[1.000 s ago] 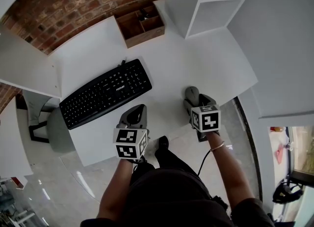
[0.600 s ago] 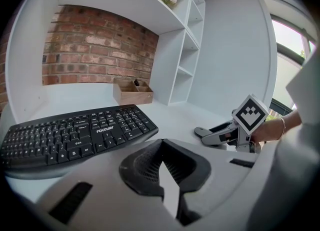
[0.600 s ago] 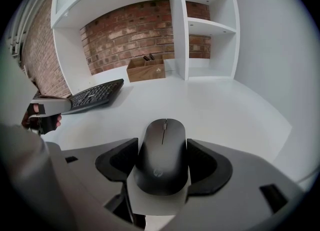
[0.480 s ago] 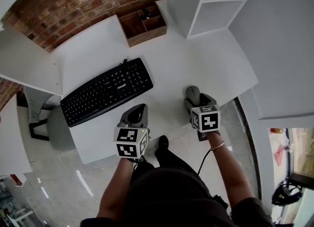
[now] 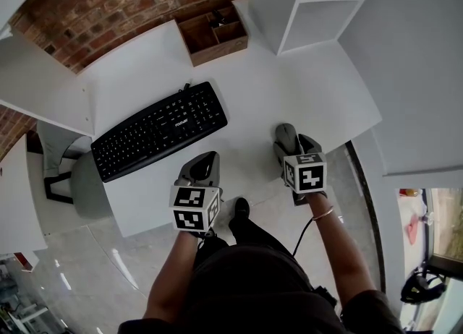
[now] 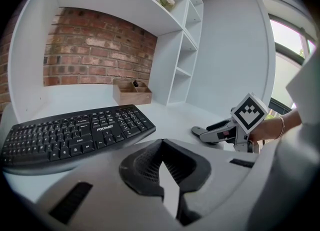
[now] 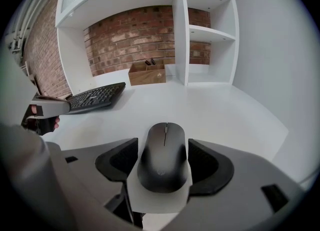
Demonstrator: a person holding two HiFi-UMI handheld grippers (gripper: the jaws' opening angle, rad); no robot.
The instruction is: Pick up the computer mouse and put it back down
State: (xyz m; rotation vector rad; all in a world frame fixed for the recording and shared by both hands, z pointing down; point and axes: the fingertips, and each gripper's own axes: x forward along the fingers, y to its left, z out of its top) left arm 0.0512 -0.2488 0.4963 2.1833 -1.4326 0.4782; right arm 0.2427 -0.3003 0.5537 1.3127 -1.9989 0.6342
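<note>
Matt black plastic mouse [image 7: 163,157] on a smooth white desk [image 7: 220,110] (rough brick wall [image 7: 130,35] behind).

Head view's up high, staring almost straight down at the white desk [image 5: 268,101]. Left gripper view sits low, just over the desk, facing the brick wall [image 6: 95,50], keyboard [image 6: 75,135] close up. Right gripper view's equally low, aimed at the shelves [image 7: 210,35], computer mouse [image 7: 162,155] right under the lens. All three share the keyboard and wooden box [image 5: 213,34], plus the brick wall behind.

A brick wall [image 5: 123,0] is backing the white desk [image 5: 253,97]. White shelving [image 5: 289,7] is standing alongside, and daylight is entering through a window [image 6: 294,45].
</note>
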